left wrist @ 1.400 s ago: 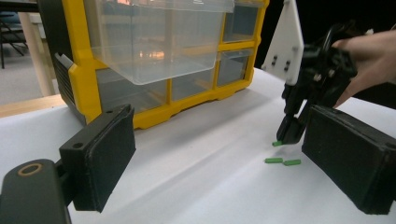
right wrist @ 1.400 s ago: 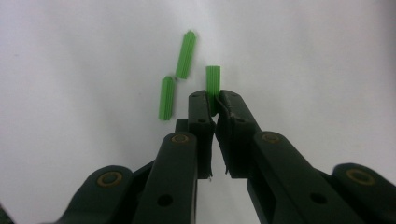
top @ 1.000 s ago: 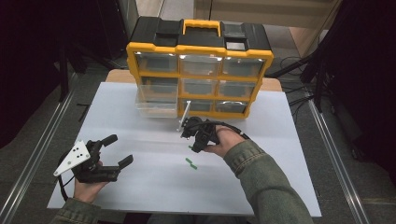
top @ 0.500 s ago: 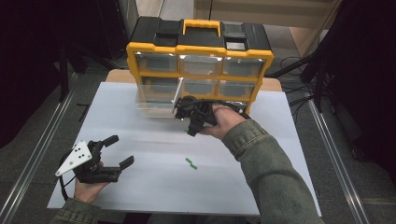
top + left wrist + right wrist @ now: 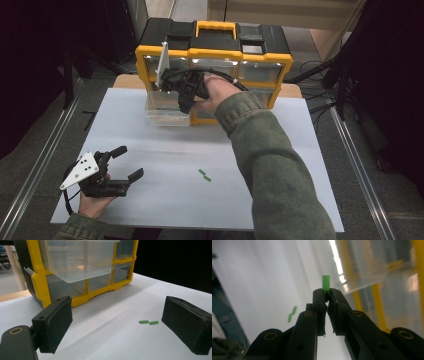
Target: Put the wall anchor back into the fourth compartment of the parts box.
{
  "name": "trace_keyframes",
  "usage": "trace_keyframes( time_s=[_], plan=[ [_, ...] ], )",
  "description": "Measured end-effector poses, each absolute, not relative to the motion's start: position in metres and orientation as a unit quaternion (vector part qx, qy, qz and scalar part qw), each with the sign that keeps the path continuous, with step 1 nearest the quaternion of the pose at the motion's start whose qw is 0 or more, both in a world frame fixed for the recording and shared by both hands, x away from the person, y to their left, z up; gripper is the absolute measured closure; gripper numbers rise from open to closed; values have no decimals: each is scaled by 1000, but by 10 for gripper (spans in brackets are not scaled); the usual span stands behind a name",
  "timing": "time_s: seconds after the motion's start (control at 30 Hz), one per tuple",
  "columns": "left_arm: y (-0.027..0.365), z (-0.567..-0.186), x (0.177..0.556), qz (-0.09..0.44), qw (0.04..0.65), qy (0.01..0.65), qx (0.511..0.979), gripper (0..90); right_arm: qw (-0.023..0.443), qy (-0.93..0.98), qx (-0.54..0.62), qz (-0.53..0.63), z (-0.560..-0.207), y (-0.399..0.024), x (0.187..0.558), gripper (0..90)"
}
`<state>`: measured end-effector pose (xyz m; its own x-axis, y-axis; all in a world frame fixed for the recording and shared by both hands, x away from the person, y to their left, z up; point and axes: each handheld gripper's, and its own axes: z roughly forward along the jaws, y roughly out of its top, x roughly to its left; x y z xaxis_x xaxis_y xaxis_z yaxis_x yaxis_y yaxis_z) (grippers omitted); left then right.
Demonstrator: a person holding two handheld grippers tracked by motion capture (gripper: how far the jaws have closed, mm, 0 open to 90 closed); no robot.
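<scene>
While the right gripper (image 5: 183, 98) hangs at the front of the yellow organiser (image 5: 215, 55), just above its pulled-out clear drawer (image 5: 167, 111), its jaws are pressed together on one green peg (image 5: 326, 285), pinched upright at the tips with its top standing clear.

Item 1, green peg in hand: held, not yet dropped; judged on its way into the open drawer.

Item 2, two green pegs (image 5: 204, 175): lying touching end to end on the white desk (image 5: 300, 165), well apart from the organiser, near the middle of the sheet. The left gripper view shows them (image 5: 148, 322) between its own jaws but farther off, untouched.

Item 3, left gripper (image 5: 125, 162): resting low at the near left of the desk, jaws spread wide, nothing between them.

Item 4, clear drawer: drawn out of the left column; its contents cannot be made out.

Progress, as judged: one peg lifted and carried to the drawer; release is left to do, then the two pegs on the desk, then the drawer to be pushed home.

Change from the earlier frames: the right hand has come up and away from the middle of the desk to the organiser's face, the grey plate now tilted up against the top row. The left hand has kept its place, and the two pegs lie where they lay.
</scene>
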<state>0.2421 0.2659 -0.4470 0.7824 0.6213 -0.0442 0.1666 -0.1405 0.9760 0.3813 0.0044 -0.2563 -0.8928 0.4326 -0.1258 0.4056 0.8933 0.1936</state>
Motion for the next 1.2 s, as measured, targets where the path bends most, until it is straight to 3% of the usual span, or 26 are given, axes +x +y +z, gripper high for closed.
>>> trace_keyframes(
  time_s=[0.47,0.6,0.8,1.0,1.2],
  plan=[
    [268,-447,242,190,601,274,726,90,74,966,240,66,-275,28,422,835],
    [268,-447,244,189,601,274,726,90,61,961,259,72,-274,24,423,617],
    [267,-448,244,189,600,274,728,90,74,957,270,76,-269,16,420,408],
    [267,-448,244,189,600,274,727,90,78,952,279,99,-260,2,407,324],
    [266,-448,244,189,601,273,727,90,92,949,284,102,-260,-13,385,320]
  ],
)
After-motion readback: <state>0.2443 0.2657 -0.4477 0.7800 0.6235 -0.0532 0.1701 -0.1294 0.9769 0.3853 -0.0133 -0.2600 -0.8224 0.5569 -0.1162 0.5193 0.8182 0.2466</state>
